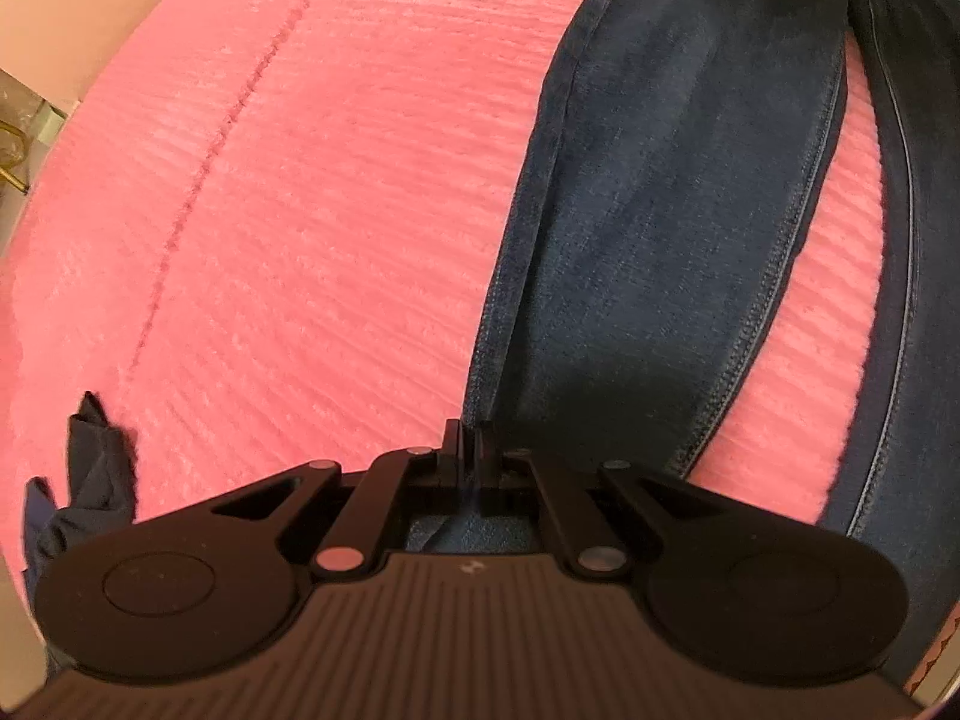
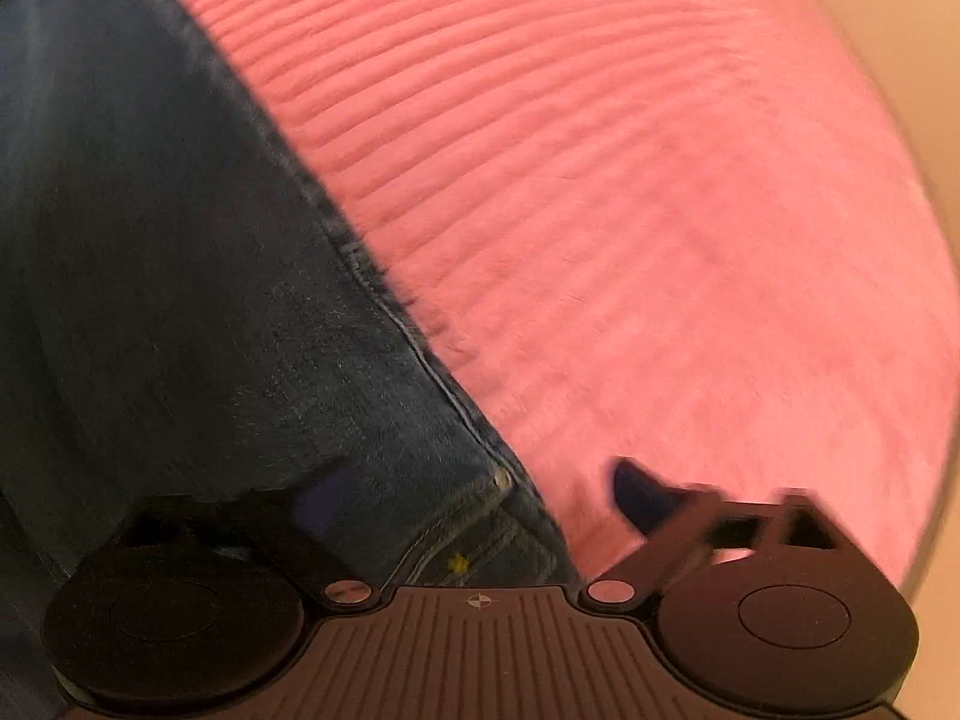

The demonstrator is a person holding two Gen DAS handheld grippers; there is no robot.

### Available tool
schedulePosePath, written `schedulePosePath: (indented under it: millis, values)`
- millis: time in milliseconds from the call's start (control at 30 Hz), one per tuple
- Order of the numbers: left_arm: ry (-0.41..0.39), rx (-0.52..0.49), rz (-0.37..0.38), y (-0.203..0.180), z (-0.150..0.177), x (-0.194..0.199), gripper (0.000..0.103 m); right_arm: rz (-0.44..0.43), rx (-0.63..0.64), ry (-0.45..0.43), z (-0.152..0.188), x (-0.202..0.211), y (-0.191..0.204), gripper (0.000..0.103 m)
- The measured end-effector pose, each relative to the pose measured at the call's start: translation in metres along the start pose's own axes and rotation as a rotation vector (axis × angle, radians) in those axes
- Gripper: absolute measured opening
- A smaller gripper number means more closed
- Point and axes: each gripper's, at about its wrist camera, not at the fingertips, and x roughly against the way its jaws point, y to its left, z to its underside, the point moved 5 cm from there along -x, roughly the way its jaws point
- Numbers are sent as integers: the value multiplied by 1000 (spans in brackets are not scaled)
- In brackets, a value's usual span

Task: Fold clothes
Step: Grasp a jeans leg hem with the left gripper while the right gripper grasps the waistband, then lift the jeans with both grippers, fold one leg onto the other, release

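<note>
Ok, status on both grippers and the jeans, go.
Left gripper shut on jeans edge. Right gripper open, straddling the jeans' pocket corner. Dark cloth lies aside on pink blanket.

No readable text anywhere — no label, brand or number.

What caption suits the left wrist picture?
Left gripper shut on the edge of dark jeans lying on a pink ribbed blanket.

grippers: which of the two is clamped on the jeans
The left gripper: its jaws are shut on the jeans edge. The right gripper stands open over them.
</note>
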Motion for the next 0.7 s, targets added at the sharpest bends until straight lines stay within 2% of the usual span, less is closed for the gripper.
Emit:
schedulePosePath:
  millis: [100, 300, 367, 400, 433, 467, 500, 567, 700]
  values:
    - [5, -7, -37, -4, 0, 6, 0, -47, 70, 23, -4, -17, -8, 78]
    - [56, -31, -79, -26, -13, -4, 0, -184, 64, 9, -2, -32, -26, 78]
    - [71, -26, -97, -29, -13, -4, 0, -231, 30, 2, 0, -30, -27, 65]
    - [78, -18, -109, -28, -11, -2, 0, -255, 14, -2, 1, -29, -28, 45]
    - [85, -11, -119, -30, -12, -3, 0, -279, -3, -6, 3, -28, -29, 32]
    - [91, -1, -130, -31, -11, -3, 0, -271, -12, -14, 5, -22, -26, 18]
    - [96, 10, -140, -33, -10, -2, 0, -260, -20, -22, 8, -16, -24, 11]
    - [108, 30, -158, -34, -12, 2, 0, -208, -36, -70, 13, 5, -21, 10]
    - [111, 40, -208, -35, -24, 38, 0, -47, -33, -222, 35, 83, -7, 10]
